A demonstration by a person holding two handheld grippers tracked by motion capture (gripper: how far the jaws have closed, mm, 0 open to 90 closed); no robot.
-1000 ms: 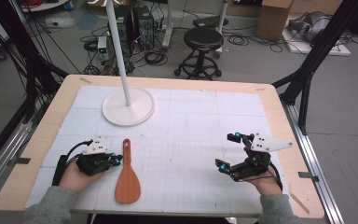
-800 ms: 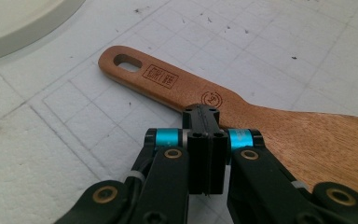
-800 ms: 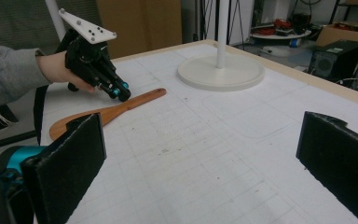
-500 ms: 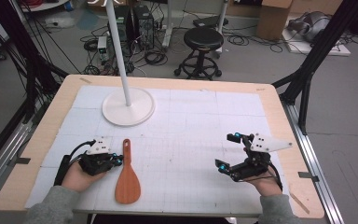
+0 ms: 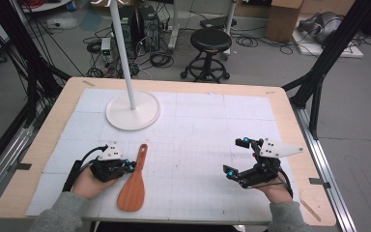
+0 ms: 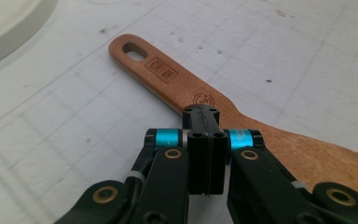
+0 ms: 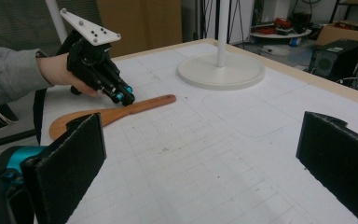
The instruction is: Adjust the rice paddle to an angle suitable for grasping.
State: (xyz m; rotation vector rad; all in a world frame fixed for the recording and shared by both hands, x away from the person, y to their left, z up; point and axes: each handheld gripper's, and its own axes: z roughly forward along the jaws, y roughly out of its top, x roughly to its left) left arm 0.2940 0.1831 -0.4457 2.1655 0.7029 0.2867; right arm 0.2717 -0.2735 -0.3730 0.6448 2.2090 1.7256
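High view is showing me resting my left gripper (image 5: 128,167), jaws pressed together and empty, at the wooden spatula (image 5: 133,181) handle, needing to open before grasping, while my right gripper (image 5: 236,157) is waiting wide apart well right of it

A wooden table (image 5: 290,104) carries a white gridded mat (image 5: 207,125), lamp base (image 5: 133,110) and spatula (image 5: 134,181).

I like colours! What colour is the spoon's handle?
Reddish-brown wood, the wooden rice paddle shows best in the left gripper view.

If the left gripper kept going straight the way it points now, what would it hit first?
Most likely the wooden spatula: the left gripper, jaws shut, points at its handle just above the blade. Whether the tips already touch the wood is unclear.
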